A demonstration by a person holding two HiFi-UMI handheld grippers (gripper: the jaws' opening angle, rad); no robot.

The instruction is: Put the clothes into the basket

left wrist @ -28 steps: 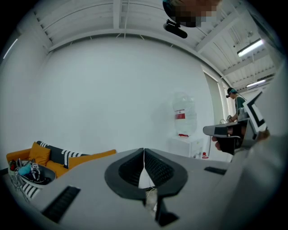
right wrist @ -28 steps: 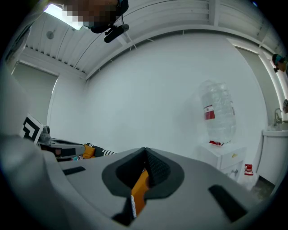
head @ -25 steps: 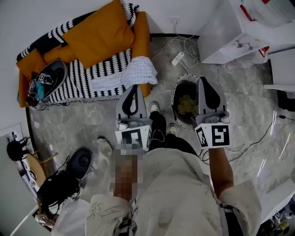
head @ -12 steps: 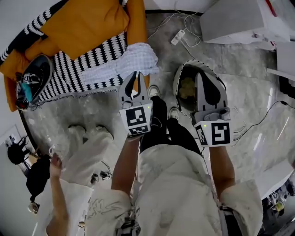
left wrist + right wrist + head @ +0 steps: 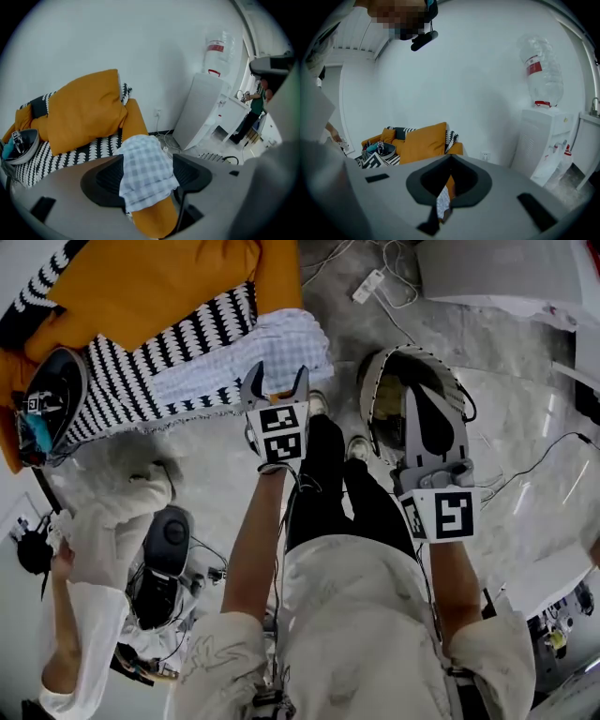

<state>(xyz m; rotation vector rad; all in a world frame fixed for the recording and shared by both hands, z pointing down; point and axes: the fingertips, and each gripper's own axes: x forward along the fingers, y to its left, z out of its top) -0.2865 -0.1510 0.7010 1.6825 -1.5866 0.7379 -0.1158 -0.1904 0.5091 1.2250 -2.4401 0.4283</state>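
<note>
The person stands on a grey marbled floor [image 5: 525, 456] holding both tools forward and down. The left claw [image 5: 277, 381] has its jaws spread wide and points at a white and pale-blue checked cloth [image 5: 258, 352], which lies draped over the near right edge of an orange sofa [image 5: 169, 277] covered by a black-and-white patterned throw [image 5: 141, 371]. In the left gripper view the cloth fills the gap between the spread jaws, but no view shows whether the jaws touch it. The right claw [image 5: 417, 395] is pressed together at its tips with nothing pinched, and it hangs over a round basket with a black-and-white patterned rim [image 5: 368, 399], which stands on the floor to the right of the sofa, just beyond the person's shoes. Something yellowish [image 5: 386, 395] lies inside the basket, too dim to identify. The cloth and the basket are near each other but apart. At the far right, a white water dispenser [image 5: 201, 112] stands against the wall. A second person's white sleeve [image 5: 94, 549] shows at the left.
</note>
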